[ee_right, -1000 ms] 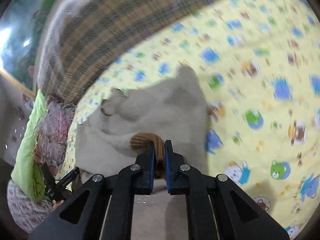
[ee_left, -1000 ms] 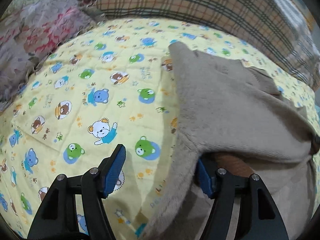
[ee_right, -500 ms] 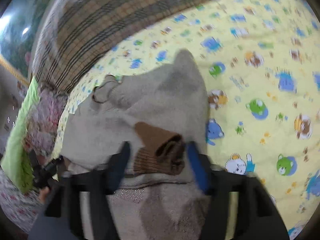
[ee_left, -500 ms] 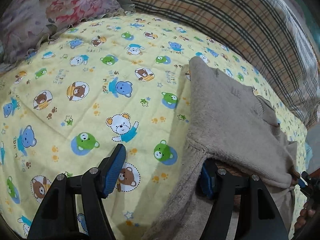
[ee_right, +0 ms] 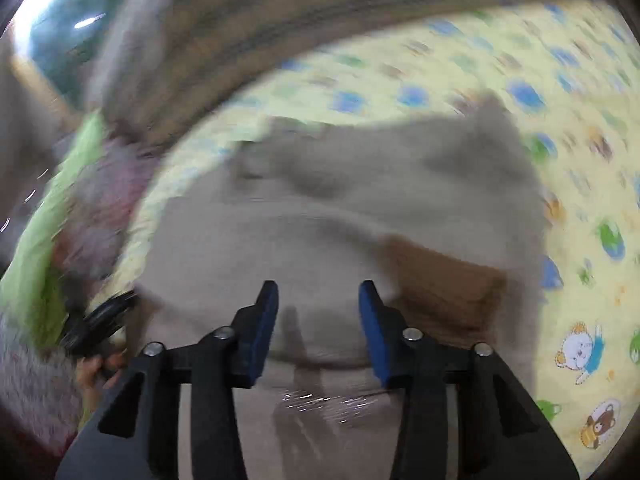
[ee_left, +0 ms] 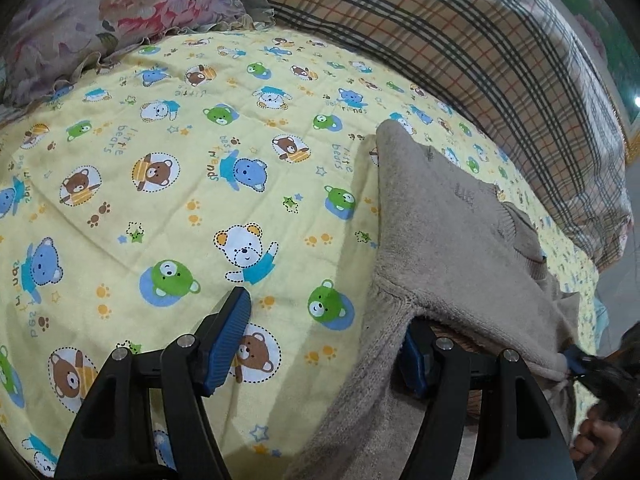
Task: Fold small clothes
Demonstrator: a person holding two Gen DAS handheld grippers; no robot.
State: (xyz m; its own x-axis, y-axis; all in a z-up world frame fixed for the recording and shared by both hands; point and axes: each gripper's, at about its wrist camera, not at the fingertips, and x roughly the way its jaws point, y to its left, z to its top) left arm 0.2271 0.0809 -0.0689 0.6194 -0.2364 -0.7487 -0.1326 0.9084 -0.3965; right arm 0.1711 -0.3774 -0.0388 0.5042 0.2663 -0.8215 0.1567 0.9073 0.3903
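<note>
1. Our left gripper point(ee_left: 320, 336) has its fingers spread wide apart. One blue pad hangs over the bare yellow sheet point(ee_left: 168, 184), and the other is tucked under the edge of the beige sweater point(ee_left: 448, 240), so the cloth drapes over that finger; nothing is pinched between the two.
2. We judge that finger sits under the flap to prop it up while the fold is settled.
3. Our right gripper point(ee_right: 318, 324) is also apart and empty, poised just above the sweater point(ee_right: 360, 200), near its brown cuff point(ee_right: 448, 284). That view is blurred, so finer detail is lost.
4. The sweater lies on the bed along the right side of the left view, partly folded, with a sleeve laid over the body. This suggests the fold is part-way done.
5. A checked pillow point(ee_left: 480, 40) and a flowered pillow point(ee_left: 100, 12) sit well behind.
6. The sheet's print carries bears and the words "little bears" and "best friends". We can read no label on the sweater.
</note>
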